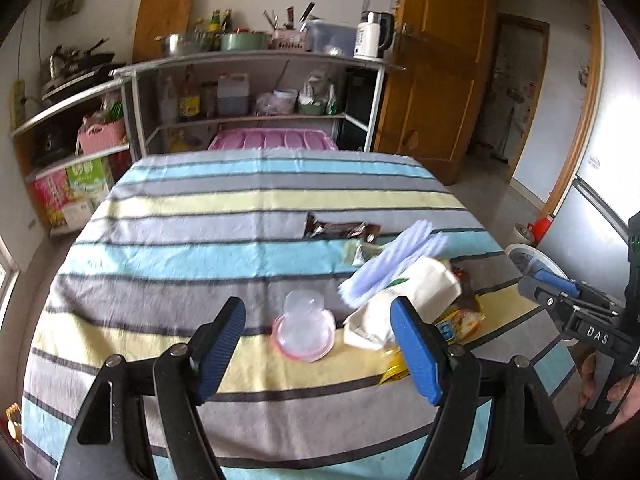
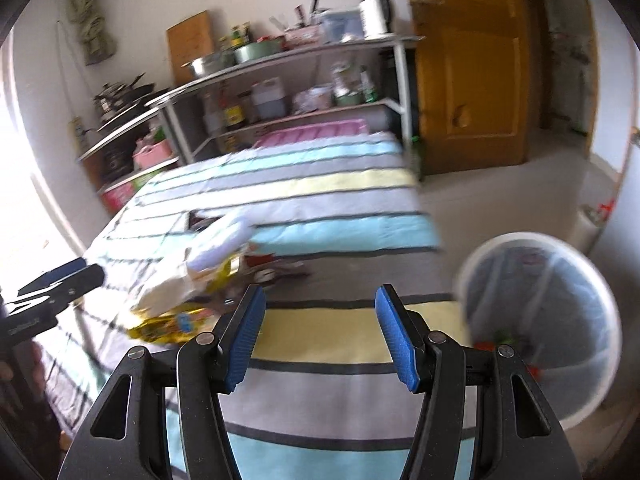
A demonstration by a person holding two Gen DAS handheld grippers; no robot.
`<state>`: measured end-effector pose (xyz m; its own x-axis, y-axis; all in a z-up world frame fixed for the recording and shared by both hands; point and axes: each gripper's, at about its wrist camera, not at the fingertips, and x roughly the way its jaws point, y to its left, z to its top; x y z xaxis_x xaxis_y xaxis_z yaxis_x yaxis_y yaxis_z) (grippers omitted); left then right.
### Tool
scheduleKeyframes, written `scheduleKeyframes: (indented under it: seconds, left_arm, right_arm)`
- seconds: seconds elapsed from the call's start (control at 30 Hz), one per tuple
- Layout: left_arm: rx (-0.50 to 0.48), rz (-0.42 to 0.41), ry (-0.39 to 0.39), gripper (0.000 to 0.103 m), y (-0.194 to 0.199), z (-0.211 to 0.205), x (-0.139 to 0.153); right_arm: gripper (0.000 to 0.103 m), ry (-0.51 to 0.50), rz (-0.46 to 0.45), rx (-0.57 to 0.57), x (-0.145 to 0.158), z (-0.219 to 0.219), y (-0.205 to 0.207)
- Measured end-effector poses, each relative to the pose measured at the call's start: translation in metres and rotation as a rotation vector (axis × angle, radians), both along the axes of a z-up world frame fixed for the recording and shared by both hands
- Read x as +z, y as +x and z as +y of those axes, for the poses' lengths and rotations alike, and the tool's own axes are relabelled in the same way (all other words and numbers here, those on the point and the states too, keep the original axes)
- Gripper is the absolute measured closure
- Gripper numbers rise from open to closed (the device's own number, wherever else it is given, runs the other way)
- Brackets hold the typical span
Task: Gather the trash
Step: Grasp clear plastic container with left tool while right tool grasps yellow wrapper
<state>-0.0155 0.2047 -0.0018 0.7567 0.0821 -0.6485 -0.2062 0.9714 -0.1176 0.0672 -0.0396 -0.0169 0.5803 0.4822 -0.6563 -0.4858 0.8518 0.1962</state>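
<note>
A clear plastic cup with a pink rim (image 1: 303,330) lies on the striped tablecloth (image 1: 180,240), just ahead of my open, empty left gripper (image 1: 320,316). To its right is a pile of trash: a white packet (image 1: 404,300), a pale lilac packet (image 1: 394,264), a yellow wrapper (image 1: 460,326) and a dark brown wrapper (image 1: 340,230). The pile also shows in the right wrist view (image 2: 188,292). My right gripper (image 2: 318,304) is open and empty above the table's right edge; it shows at the right of the left wrist view (image 1: 560,292). A white trash bin (image 2: 540,320) stands on the floor beside the table.
Metal shelves (image 1: 256,60) with pots, bottles and a kettle (image 1: 372,36) stand behind the table. A pink bin lid (image 1: 272,140) sits at the far edge. A wooden door (image 1: 440,80) is at the back right. A fridge (image 1: 600,184) is on the right.
</note>
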Motion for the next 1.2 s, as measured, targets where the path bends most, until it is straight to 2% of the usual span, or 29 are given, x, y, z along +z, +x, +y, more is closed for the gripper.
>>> scheduleKeyframes:
  seconds: [0.4,0.6,0.8,0.83,0.87,0.93,1.07,1.2]
  left_arm:
    - [0.024,0.043,-0.055,0.026,0.001,0.025,-0.022]
    - [0.024,0.052,-0.079,0.026,0.007,0.033,-0.024]
    - [0.008,0.052,-0.072,0.026,0.013,0.033,-0.023]
    - [0.004,0.058,-0.076,0.026,0.014,0.033,-0.024]
    - [0.002,0.062,-0.077,0.026,0.015,0.033,-0.025]
    - [0.009,0.075,-0.078,0.026,0.017,0.033,-0.027]
    - [0.006,0.080,-0.079,0.025,0.019,0.033,-0.030]
    - [0.024,0.088,-0.091,0.026,0.021,0.037,-0.031]
  right_arm:
    - [0.045,0.019,0.139,0.108,-0.028,0.052,0.003]
    - [0.044,-0.044,0.154,0.092,-0.033,0.076,0.004]
    - [0.044,-0.041,0.163,0.076,-0.032,0.073,0.005]
    - [0.048,-0.050,0.154,0.076,-0.031,0.073,0.005]
    - [0.060,-0.056,0.149,0.073,-0.032,0.072,0.004]
    - [0.073,-0.053,0.152,0.066,-0.033,0.070,0.004]
    - [0.083,-0.024,0.163,0.064,-0.034,0.064,0.005]
    - [0.089,-0.002,0.170,0.076,-0.034,0.061,0.003]
